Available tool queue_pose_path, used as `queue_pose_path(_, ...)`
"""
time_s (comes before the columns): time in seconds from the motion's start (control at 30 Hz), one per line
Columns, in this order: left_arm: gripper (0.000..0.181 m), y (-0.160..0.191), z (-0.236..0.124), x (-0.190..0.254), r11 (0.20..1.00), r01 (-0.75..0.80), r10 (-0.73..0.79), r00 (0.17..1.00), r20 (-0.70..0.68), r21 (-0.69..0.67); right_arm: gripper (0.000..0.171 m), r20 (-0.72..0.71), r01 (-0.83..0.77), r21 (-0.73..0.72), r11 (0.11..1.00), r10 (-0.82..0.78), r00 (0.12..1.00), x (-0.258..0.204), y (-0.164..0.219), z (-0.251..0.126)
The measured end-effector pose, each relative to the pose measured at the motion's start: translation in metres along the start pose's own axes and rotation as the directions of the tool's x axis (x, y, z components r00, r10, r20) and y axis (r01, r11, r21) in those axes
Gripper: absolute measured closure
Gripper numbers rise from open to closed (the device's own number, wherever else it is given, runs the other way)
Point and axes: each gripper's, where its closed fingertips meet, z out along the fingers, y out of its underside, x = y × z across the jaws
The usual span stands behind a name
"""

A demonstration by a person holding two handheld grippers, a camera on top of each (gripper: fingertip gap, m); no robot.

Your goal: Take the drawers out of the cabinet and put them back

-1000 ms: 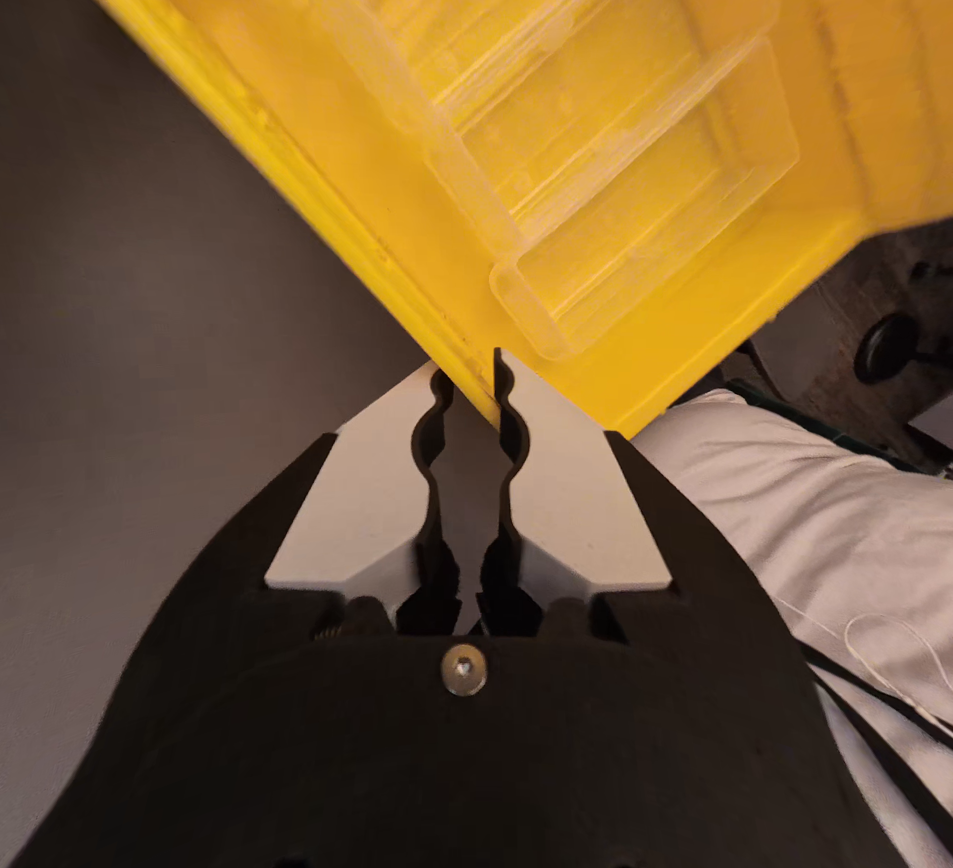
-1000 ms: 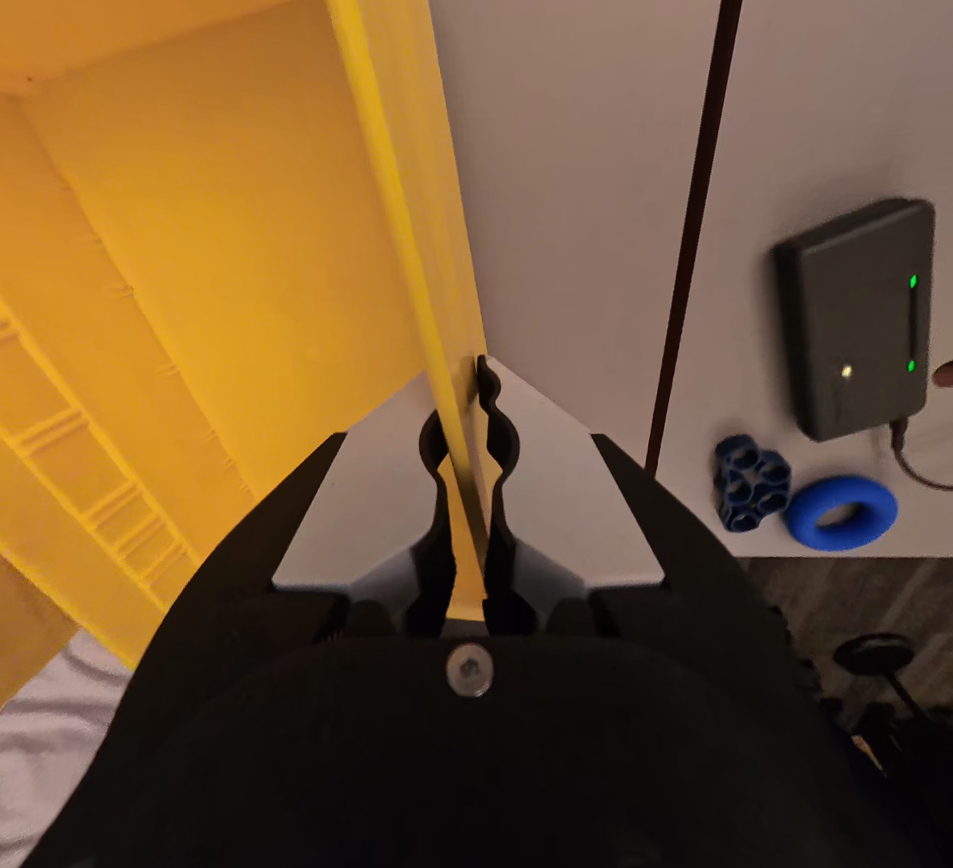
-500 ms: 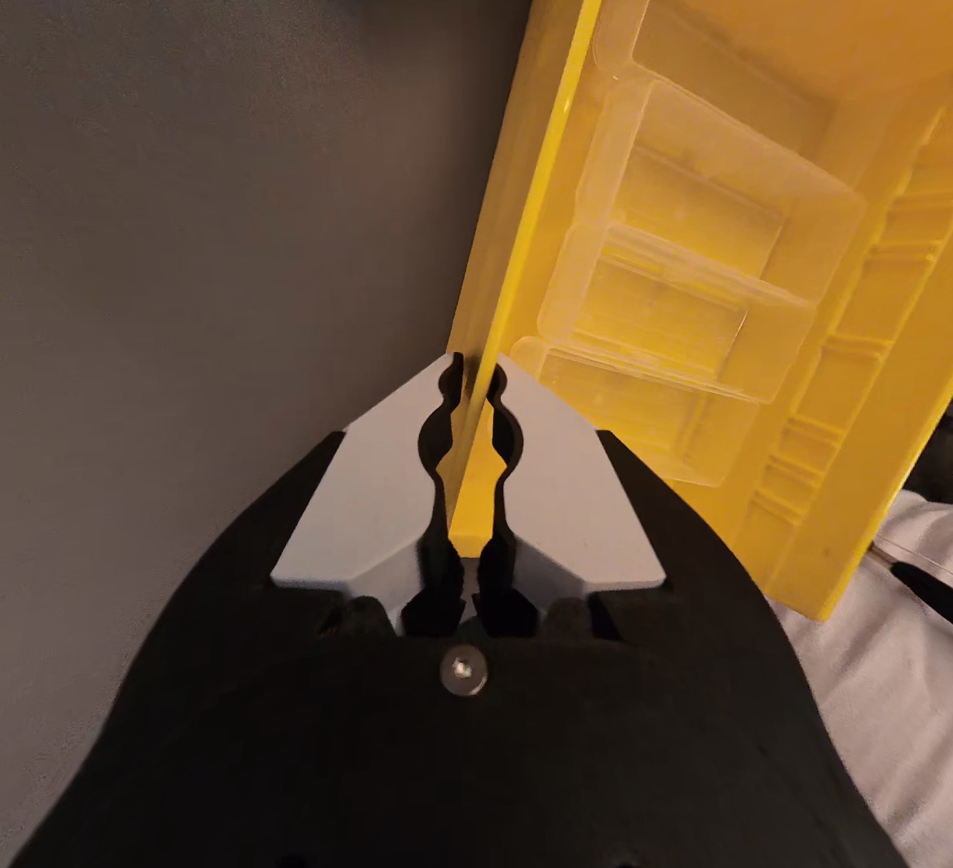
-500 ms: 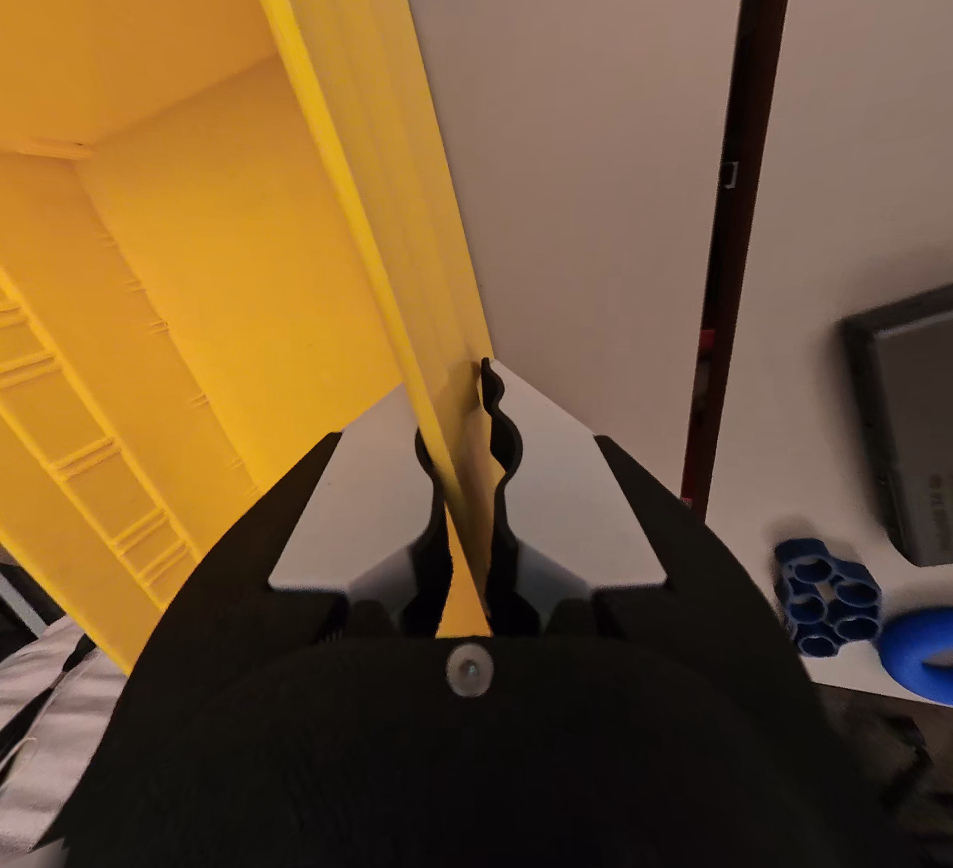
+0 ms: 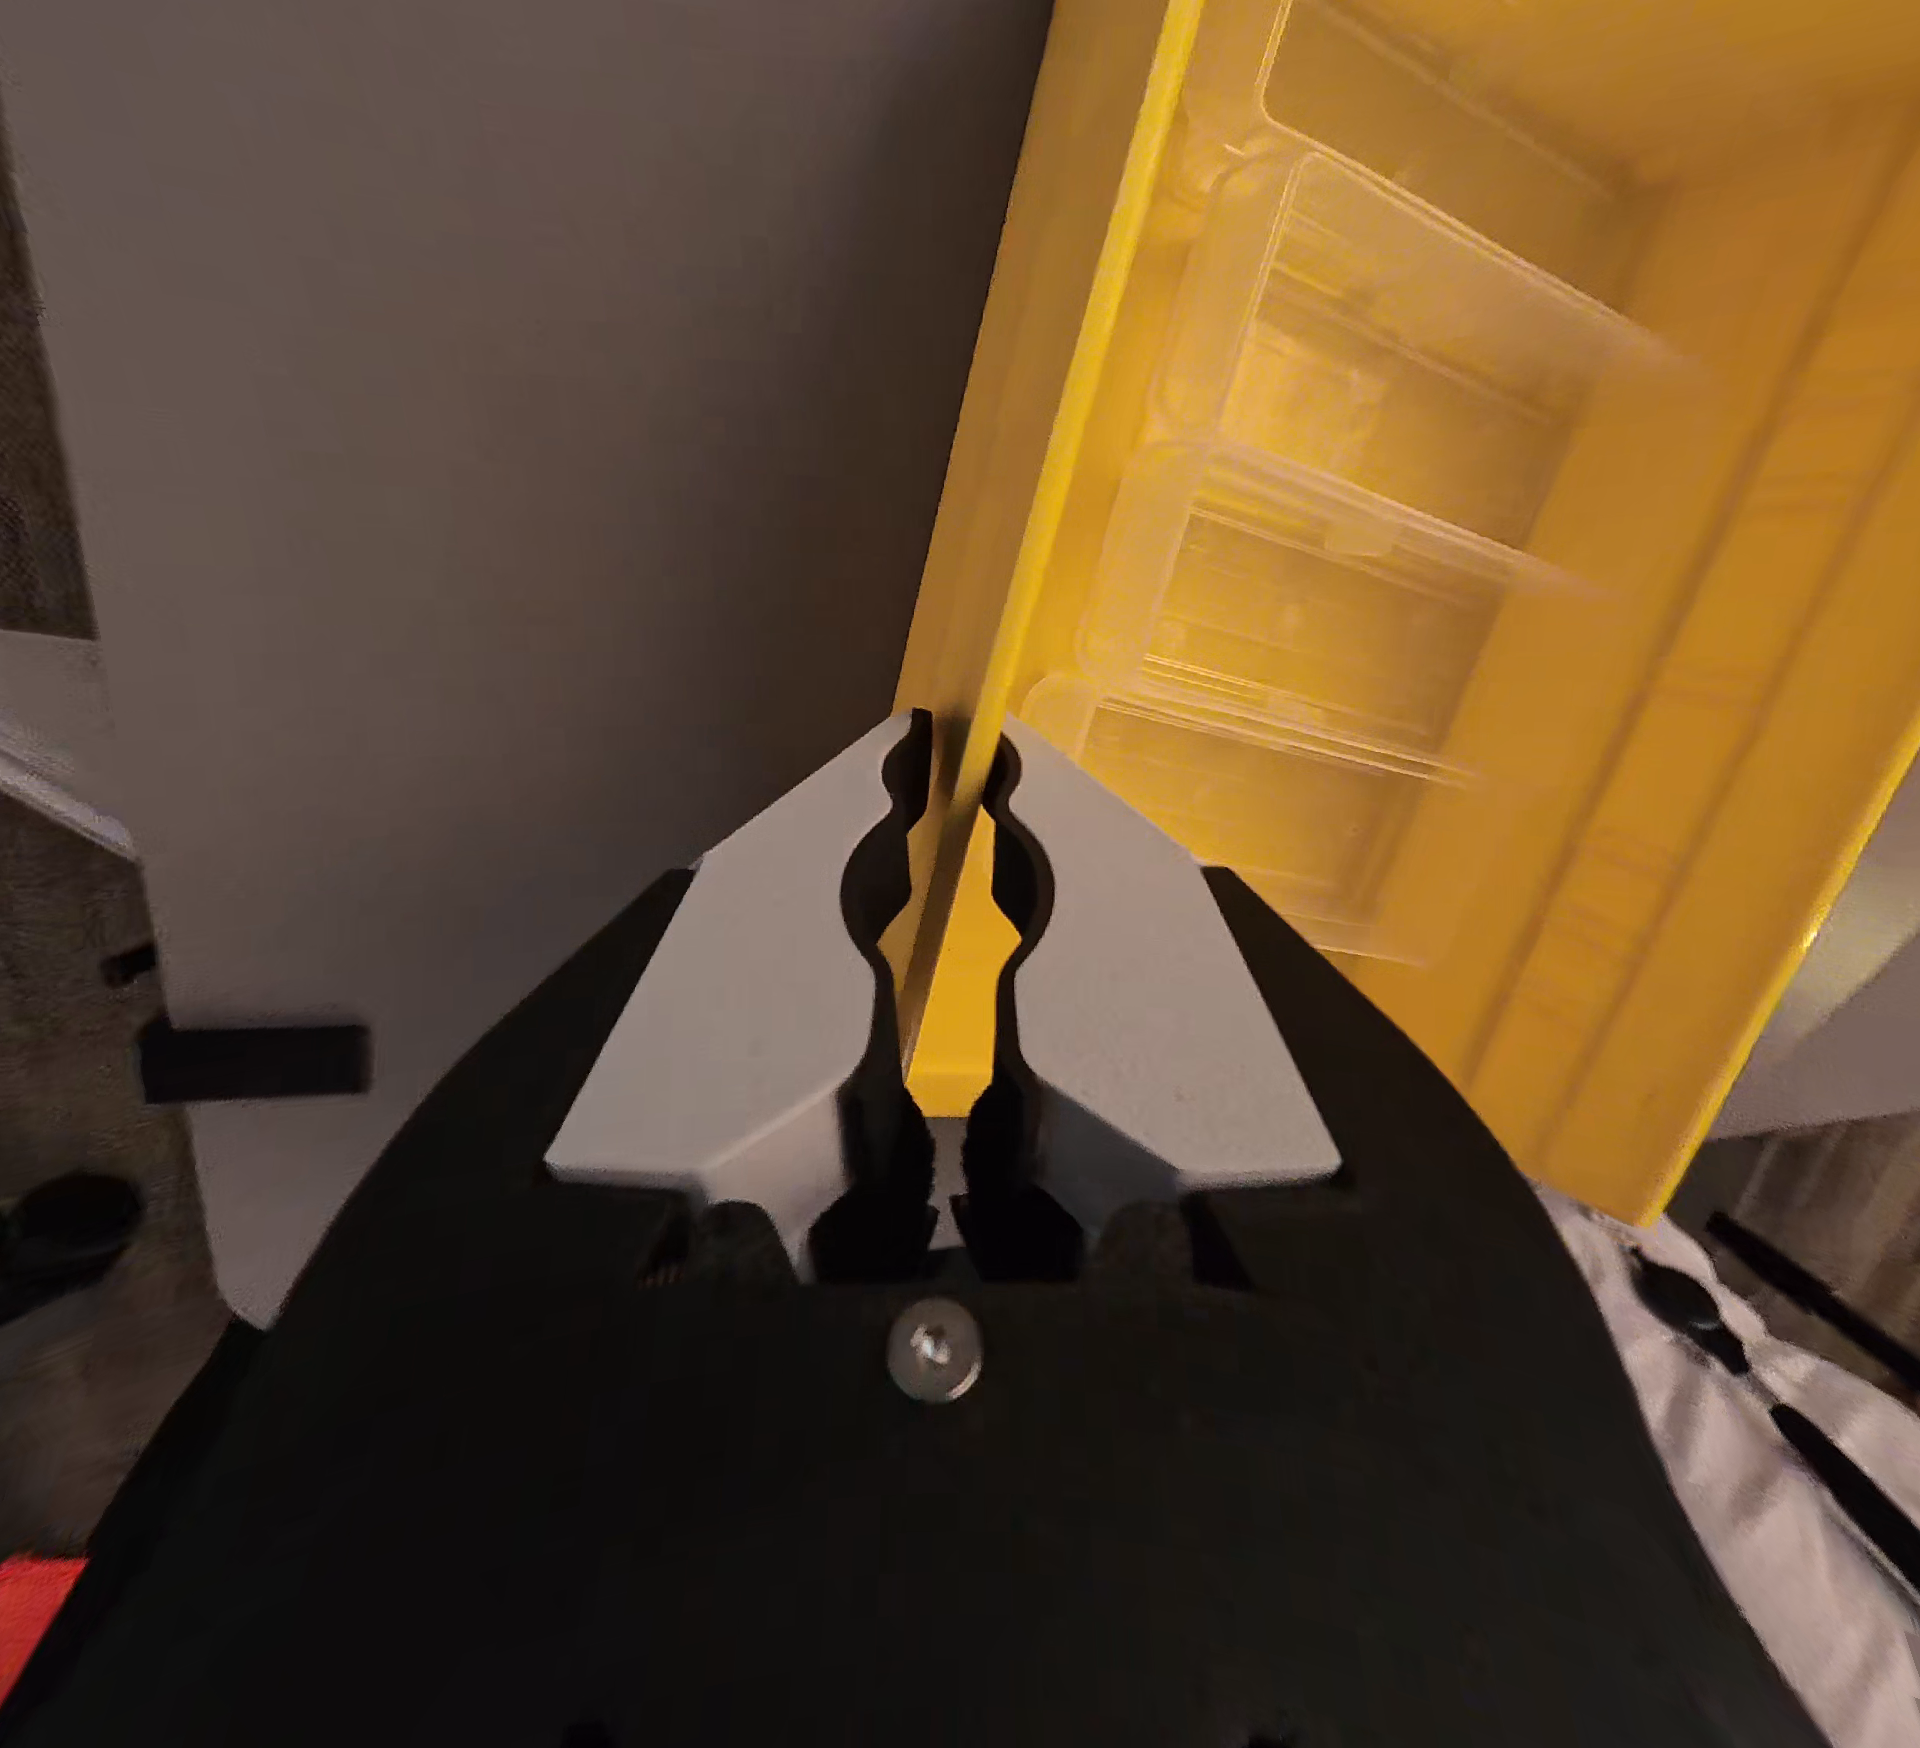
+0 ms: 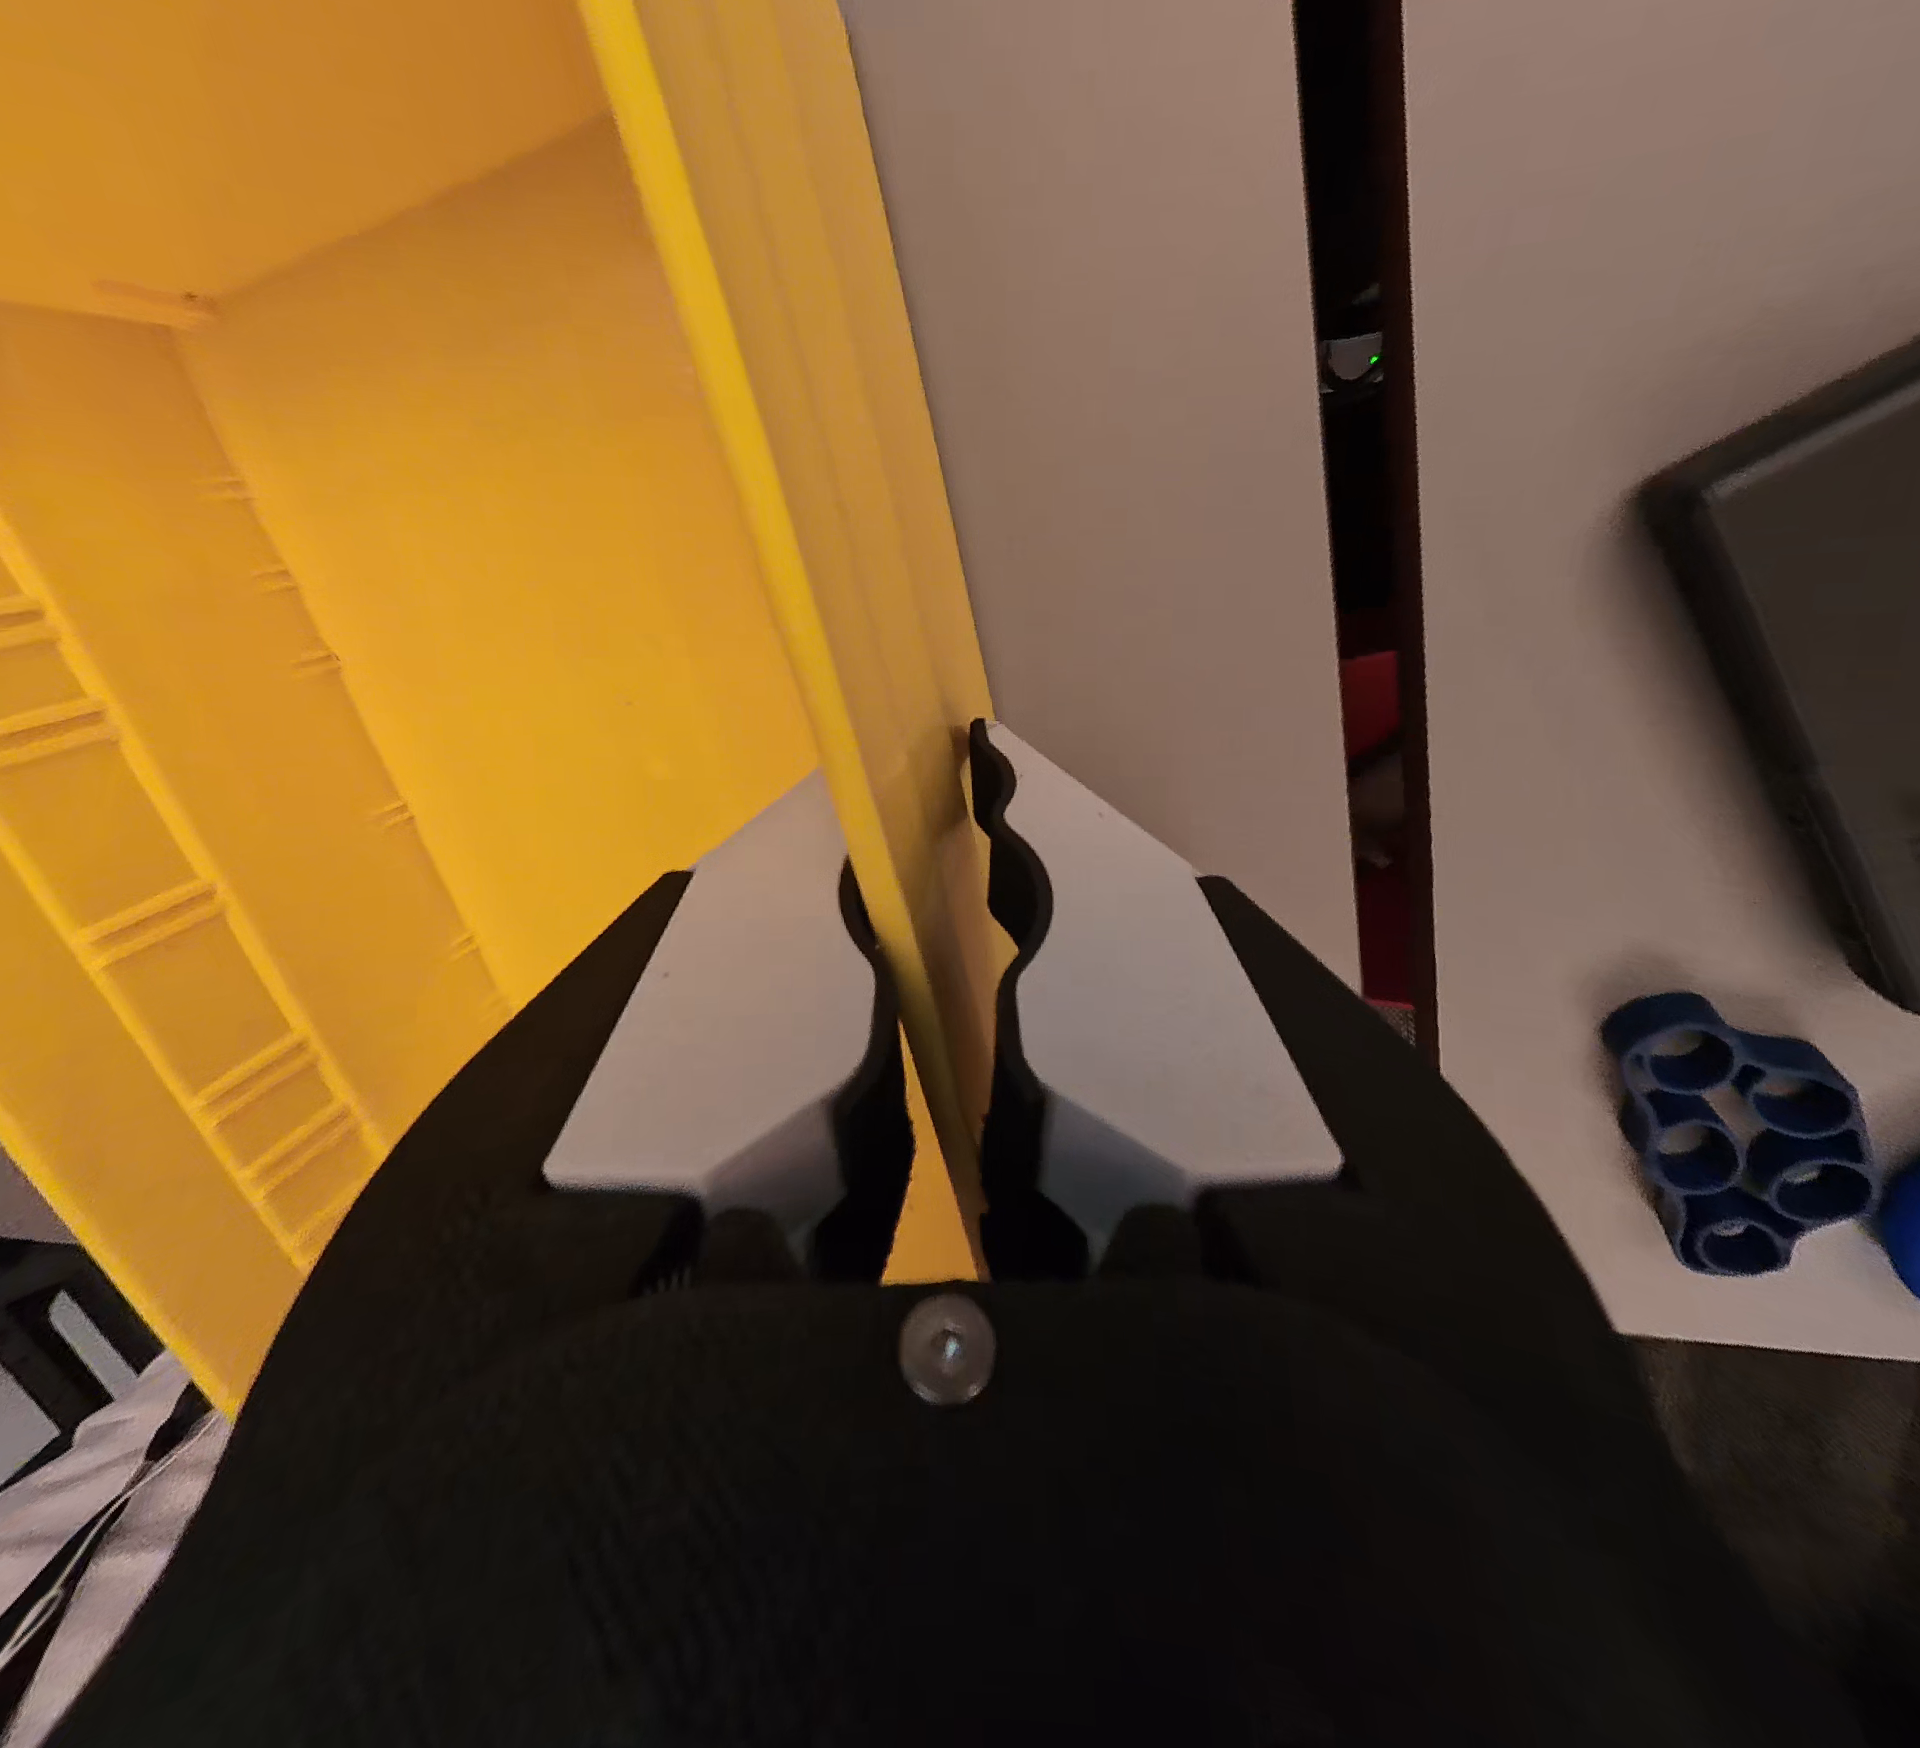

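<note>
A yellow plastic cabinet (image 5: 1101,327) is held off the white table between both grippers. In the left wrist view several clear plastic drawers (image 5: 1351,503) sit stacked inside it. My left gripper (image 5: 961,732) is shut on the cabinet's thin left wall, which runs deep between the jaws. In the right wrist view the cabinet's interior (image 6: 416,503) shows ribbed rails and no drawers on this side. My right gripper (image 6: 914,763) is shut on the cabinet's right wall; that wall hides the left fingertip.
The white table (image 5: 520,348) lies under the cabinet. A dark gap (image 6: 1340,244) splits two table tops. On the right top are a dark grey box (image 6: 1829,659) and a blue ringed piece (image 6: 1745,1137). A person's white clothing (image 5: 1766,1511) is close below.
In the left wrist view the cabinet swung from a diagonal to nearly upright, and its wall now sits deeper in the jaws. The right view moved closer to the table; the grey box slid right.
</note>
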Motion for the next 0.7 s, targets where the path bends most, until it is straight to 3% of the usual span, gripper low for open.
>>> queue_pose_path(0.33, 0.172, -0.037, 0.001, -0.029, 0.988, 0.133, -0.13, 0.991, -0.038, 0.073, 0.167, -0.034, -0.023, -0.031, 0.999, 0.022, 0.999, 0.002, 0.014, -0.003)
queue_pose_path(0.7, 0.17, -0.042, -0.001, -0.042, 0.961, 0.202, -0.19, 0.978, -0.083, 0.187, 0.168, -0.062, -0.012, 0.003, 1.0, 0.013, 0.998, 0.019, -0.004, -0.005)
